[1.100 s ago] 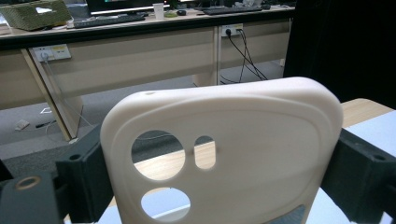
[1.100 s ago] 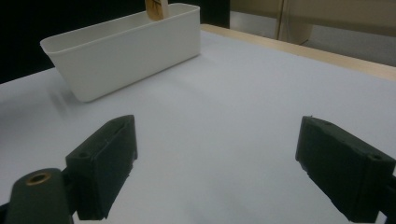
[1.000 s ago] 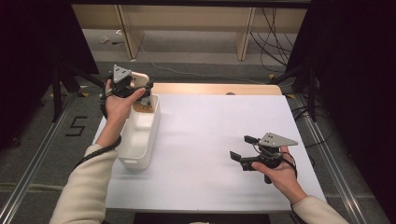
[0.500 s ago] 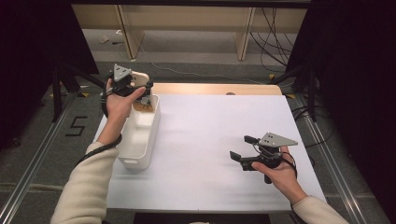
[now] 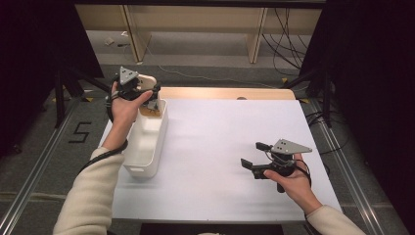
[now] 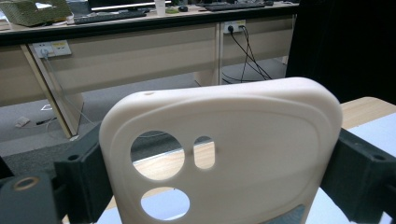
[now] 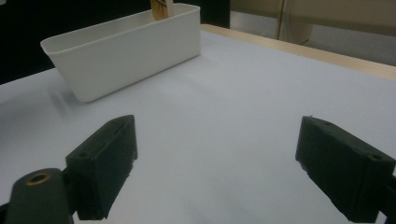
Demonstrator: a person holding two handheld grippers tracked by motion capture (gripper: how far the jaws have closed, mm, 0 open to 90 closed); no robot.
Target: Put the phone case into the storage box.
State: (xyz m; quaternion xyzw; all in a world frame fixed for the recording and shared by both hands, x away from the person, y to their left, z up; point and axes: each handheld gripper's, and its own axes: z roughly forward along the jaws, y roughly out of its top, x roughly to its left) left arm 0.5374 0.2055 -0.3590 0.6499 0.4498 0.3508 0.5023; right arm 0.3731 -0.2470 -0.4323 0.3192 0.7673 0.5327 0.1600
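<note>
A person at a white-topped table (image 5: 215,147) holds a two-jaw gripper in each hand. The left gripper (image 5: 142,90), raised at about ten o'clock in the high view, has its black jaws clamped on the two side edges of a cream-coloured, rounded-corner plastic phone case (image 6: 224,154), which stands upright between them with its camera cut-outs facing the left gripper view. The case hangs over the far end of a white, oblong plastic bin (image 5: 147,142) that sits along the table's left edge, at about nine o'clock. A small tan, wood-like object (image 7: 162,8) sticks up from inside the bin's far end; what it is cannot be told. The right gripper (image 5: 252,156), at about four o'clock in the high view, sits just over the bare tabletop with its jaws spread wide and nothing between them, pointing across the table toward the bin, well apart from it.
</note>
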